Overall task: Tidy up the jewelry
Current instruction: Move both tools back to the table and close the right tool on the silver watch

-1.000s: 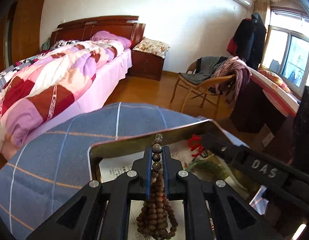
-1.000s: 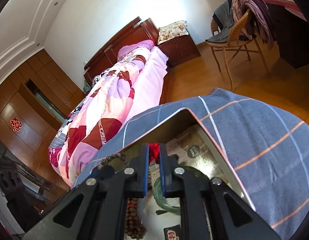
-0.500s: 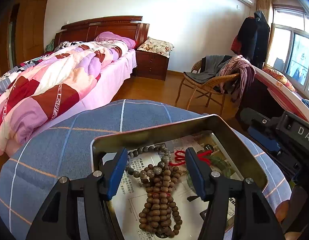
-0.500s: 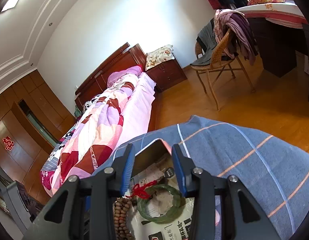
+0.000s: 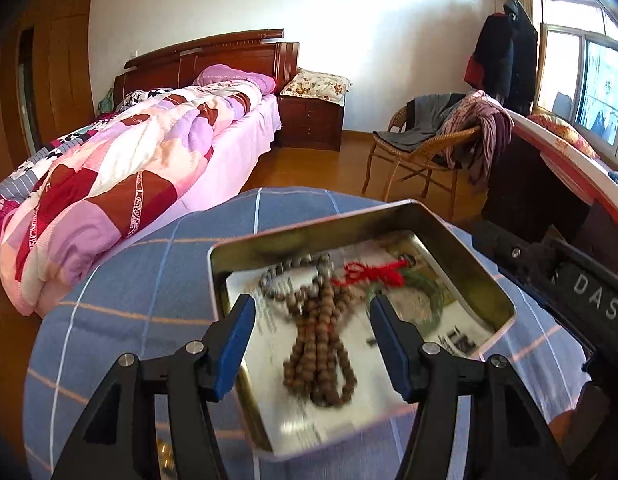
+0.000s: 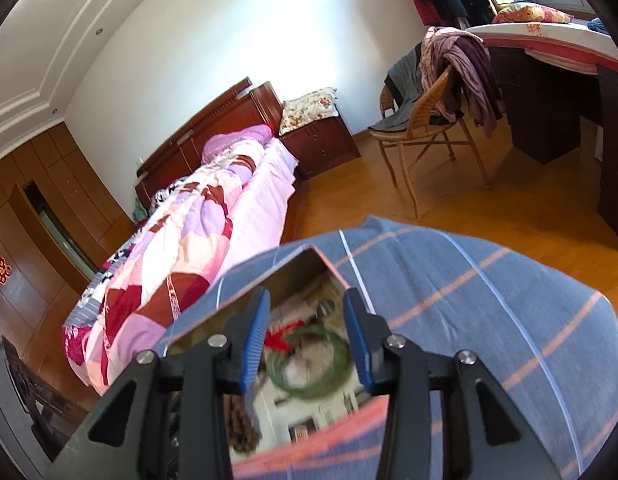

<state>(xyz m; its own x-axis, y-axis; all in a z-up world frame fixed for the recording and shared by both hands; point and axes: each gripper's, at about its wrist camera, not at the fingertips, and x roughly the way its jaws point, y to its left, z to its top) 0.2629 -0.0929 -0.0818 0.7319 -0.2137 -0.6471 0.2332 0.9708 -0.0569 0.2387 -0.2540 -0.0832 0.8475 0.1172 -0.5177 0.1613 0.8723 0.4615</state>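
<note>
Both grippers stood open and empty above the metal tin (image 5: 461, 248), which sat on a blue plaid cloth (image 5: 121, 280) covering a rounded surface. The left gripper (image 5: 311, 344) had its jaws spread wide, with the wooden bead strand (image 5: 321, 344) lying between them in the view, heaped on the printed paper that lined the tin. The right gripper (image 6: 307, 344) was likewise parted, holding nothing, and framed the green bangle (image 6: 309, 356) with its red cord knot (image 6: 283, 338), which lay just right of the beads inside the tin.

With the jewelry already in the tin, the step looked like a release and retreat. Doing it well probably meant lifting each gripper straight up, jaws kept wide, so no fingertip snagged a bead loop or the red cord and dragged it over the rim. The beads would slide and trail easily; the bangle seemed rigid and likely to stay put.

Beyond the cloth, a bed with a patchwork quilt (image 5: 121, 160) ran along the left, a nightstand stood at the far wall, and a wicker chair (image 5: 425, 152) draped with clothes stood to the right on a wooden floor.
</note>
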